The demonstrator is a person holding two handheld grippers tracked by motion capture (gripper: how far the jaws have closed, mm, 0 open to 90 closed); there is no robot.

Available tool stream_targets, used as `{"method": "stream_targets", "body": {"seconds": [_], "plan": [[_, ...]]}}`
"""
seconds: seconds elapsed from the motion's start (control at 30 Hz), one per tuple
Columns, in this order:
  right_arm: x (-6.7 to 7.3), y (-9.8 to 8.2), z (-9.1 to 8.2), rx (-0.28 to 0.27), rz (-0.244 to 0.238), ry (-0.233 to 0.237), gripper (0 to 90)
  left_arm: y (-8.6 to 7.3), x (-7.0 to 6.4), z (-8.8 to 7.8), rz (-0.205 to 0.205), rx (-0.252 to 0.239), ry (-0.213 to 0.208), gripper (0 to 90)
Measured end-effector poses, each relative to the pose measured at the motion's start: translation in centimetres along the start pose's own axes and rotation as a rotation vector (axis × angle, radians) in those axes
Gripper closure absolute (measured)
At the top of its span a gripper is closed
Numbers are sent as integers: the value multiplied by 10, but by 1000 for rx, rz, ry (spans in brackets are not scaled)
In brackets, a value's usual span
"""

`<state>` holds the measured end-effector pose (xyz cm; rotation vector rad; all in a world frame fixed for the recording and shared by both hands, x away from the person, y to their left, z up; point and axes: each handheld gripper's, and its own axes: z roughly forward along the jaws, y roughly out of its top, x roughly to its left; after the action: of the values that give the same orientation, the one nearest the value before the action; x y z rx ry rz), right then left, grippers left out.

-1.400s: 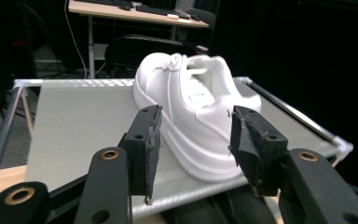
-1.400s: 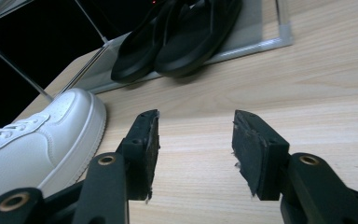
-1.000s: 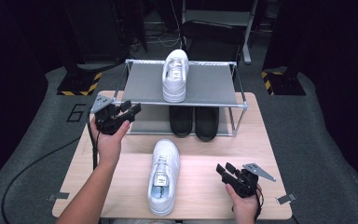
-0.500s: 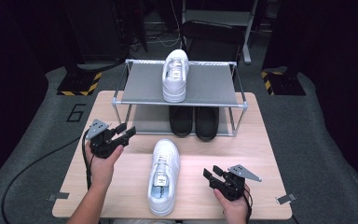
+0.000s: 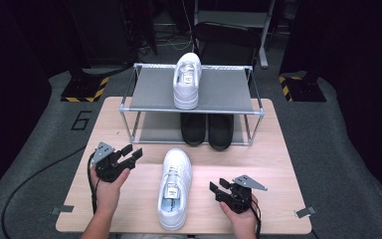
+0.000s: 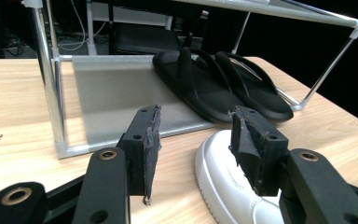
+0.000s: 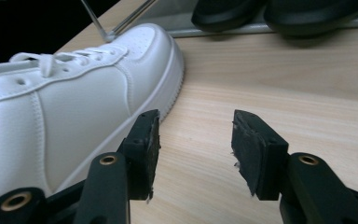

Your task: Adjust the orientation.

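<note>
A white sneaker (image 5: pixel 174 188) lies on the wooden table (image 5: pixel 278 164) with its toe toward the rack. Its toe (image 6: pixel 228 184) shows in the left gripper view and its side (image 7: pixel 70 112) in the right gripper view. My left gripper (image 5: pixel 131 154) hovers open just left of the sneaker's toe, empty (image 6: pixel 196 149). On the sneaker's right, near the heel, my right gripper (image 5: pixel 218 189) is open and empty too (image 7: pixel 193 149). A second white sneaker (image 5: pixel 187 79) stands on the top shelf of a metal shoe rack (image 5: pixel 149 89). Black sandals (image 5: pixel 208 130) sit on the lower shelf (image 6: pixel 223 88).
The rack's thin metal posts (image 6: pixel 51 79) stand close ahead of the left gripper. Cables trail from both grippers off the table's front edge. A black chair (image 5: pixel 226 42) stands behind the rack. Grey floor mat with a "6" mark (image 5: pixel 82 120) lies left.
Both grippers have come down and in toward the sneaker on the table; the left one moved from beside the rack to the toe, the right one shifted left.
</note>
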<state>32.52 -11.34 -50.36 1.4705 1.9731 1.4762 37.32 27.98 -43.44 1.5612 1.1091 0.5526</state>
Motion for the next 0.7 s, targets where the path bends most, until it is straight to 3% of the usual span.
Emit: {"method": "stream_targets", "body": {"seconds": [0.4, 0.5, 0.53, 0.7], "plan": [[22, 11, 1, -13, -3, 65, 480, -6, 0, -8, -18, 1, -10, 506], [26, 12, 3, -14, -6, 84, 475, -8, -2, -8, -44, -5, -19, 506], [28, 12, 3, -2, 11, 89, 474, -8, -2, -8, -39, -8, -22, 506], [32, 13, 6, 4, 4, 103, 470, -8, -3, -8, -28, -2, -21, 507]]}}
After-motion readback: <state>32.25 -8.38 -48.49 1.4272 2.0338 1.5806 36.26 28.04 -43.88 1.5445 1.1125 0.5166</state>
